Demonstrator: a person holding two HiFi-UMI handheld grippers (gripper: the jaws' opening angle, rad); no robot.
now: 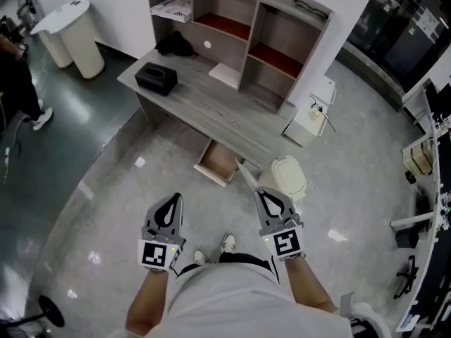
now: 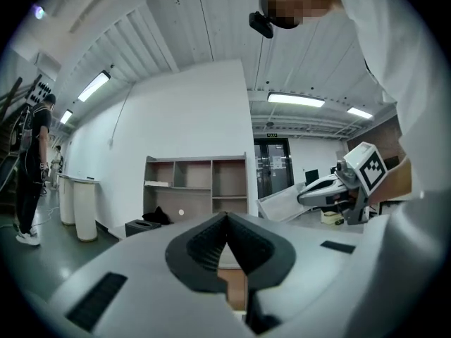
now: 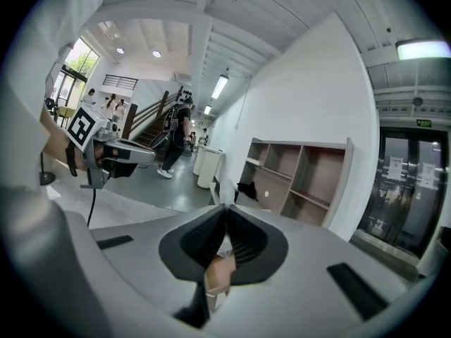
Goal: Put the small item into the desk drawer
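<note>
The desk drawer (image 1: 217, 162) stands pulled open below the front of the grey desk (image 1: 204, 108); its inside looks bare wood. My right gripper (image 1: 258, 191) is over the floor just right of the drawer, shut on a thin pale flat item (image 1: 246, 174) that sticks out toward it. That same item (image 3: 225, 191) rises above the closed tips of the right gripper (image 3: 225, 211). My left gripper (image 1: 174, 197) hangs left of it, shut, with nothing in it. In the left gripper view the left gripper (image 2: 227, 217) has its pads together.
A black box (image 1: 156, 78) and a dark bundle (image 1: 175, 45) lie on the desk under its shelf unit. A white lidded bin (image 1: 287, 178) sits right of the drawer, with a white cabinet (image 1: 310, 118) behind it. Tall white bins (image 1: 74, 37) and a person (image 1: 14, 76) are at left.
</note>
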